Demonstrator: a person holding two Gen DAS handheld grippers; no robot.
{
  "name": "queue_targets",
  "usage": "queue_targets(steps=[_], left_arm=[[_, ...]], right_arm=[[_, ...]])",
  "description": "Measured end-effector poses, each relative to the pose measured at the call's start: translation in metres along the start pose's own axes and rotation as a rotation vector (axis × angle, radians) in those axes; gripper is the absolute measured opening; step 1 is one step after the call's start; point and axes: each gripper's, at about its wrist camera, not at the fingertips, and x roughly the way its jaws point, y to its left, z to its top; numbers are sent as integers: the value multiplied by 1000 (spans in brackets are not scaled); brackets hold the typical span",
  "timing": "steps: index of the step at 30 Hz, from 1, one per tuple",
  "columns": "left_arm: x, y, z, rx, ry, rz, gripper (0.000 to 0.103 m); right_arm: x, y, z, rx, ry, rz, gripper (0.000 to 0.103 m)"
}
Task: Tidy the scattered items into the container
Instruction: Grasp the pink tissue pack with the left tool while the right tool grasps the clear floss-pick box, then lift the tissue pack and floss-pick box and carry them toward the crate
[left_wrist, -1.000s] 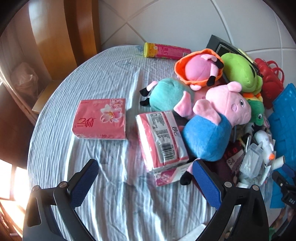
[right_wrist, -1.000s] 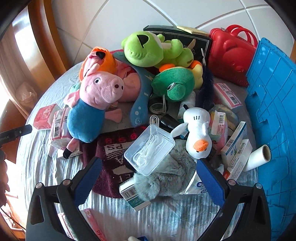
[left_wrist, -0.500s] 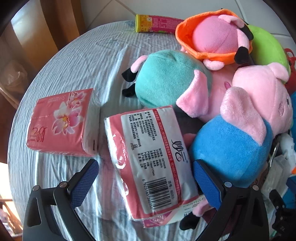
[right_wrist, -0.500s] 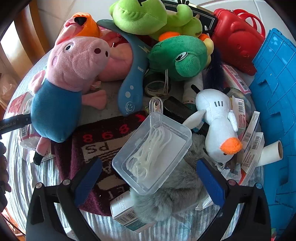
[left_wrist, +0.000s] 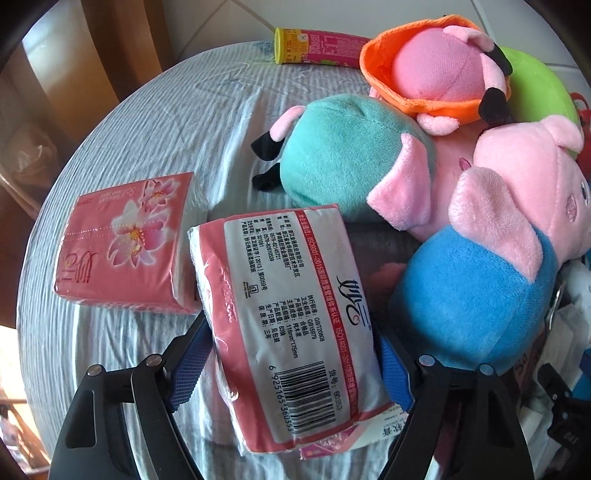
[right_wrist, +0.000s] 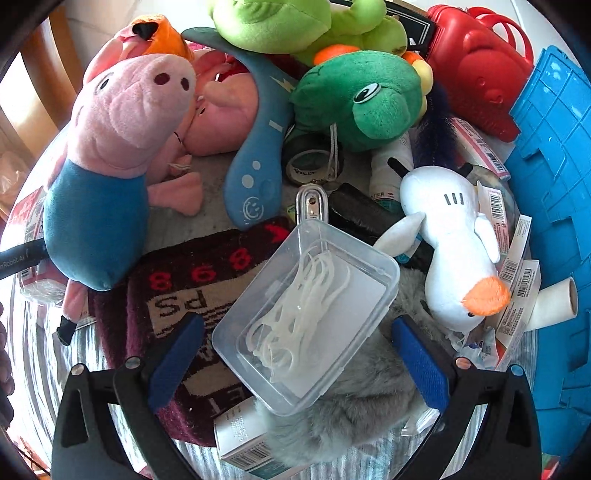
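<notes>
Left gripper (left_wrist: 290, 363) jaws had just closed in, clamping the tissue pack (left_wrist: 284, 325) on the tablecloth (left_wrist: 177, 122). Right gripper (right_wrist: 297, 363) open, straddling the clear box (right_wrist: 308, 317) untouched; blue crate (right_wrist: 554, 192) at right.

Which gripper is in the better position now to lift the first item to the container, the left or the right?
Left. The left gripper has just been closing, and its pads already flank the tissue pack. The right gripper is open around the clear box, its pads still apart from it.
</notes>
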Motion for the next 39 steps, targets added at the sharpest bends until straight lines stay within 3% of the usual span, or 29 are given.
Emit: queue_targets(steps=[3,5,9,19,39], left_arm=[[-11,2,-5,-3,-15,-11,81],[-18,2,-7,1,-28,-14,81],[-30,2,-4,3,-50,-23,81],[-47,12,0,-15,-83,-37,81],[-115,27,-15,-59,-175,-39,81]], right_arm=[[6,5,-1,-20,8,-8,102],[6,5,-2,-14,12,-1,83],[0,8,-2,-19,11,19,72],[-31,10,-2,-8,-33,58,67],[-75,-16,-17,6,-100,117,65]])
